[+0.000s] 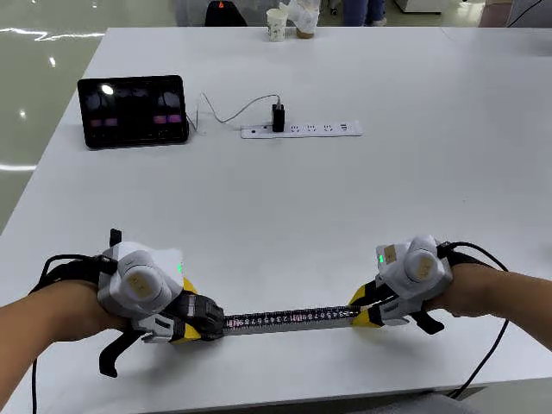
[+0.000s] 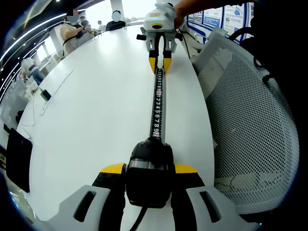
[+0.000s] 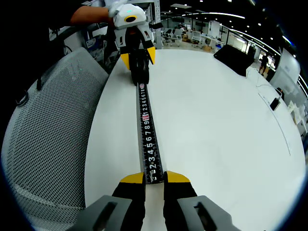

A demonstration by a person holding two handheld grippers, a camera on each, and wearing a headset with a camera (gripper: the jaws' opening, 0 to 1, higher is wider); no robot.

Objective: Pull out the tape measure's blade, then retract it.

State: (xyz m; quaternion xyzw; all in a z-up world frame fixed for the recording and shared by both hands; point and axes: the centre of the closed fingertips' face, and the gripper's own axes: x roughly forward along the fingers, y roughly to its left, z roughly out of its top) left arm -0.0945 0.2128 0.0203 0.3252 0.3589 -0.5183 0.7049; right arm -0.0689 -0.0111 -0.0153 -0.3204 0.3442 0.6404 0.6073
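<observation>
We hold case [image 2: 149,180] in left gripper [image 2: 149,168], jaws clamped on it. Right gripper [image 3: 154,178] pinches blade [image 3: 146,120] tip. Blade stretched left-right along near table [image 1: 345,198] edge, case at left end; for retract, right gripper must go left toward case.

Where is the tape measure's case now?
In the head view the case lies lower left, near the table's front edge, clamped in the left gripper, its blade running right.

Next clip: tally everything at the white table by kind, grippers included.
grippers: 2, the left gripper and the right gripper
tape measure: 1
tablet: 1
power strip: 1
charger: 1
paper cup: 1
Total: 7; the item beside the cup is too unclear to count.
</observation>
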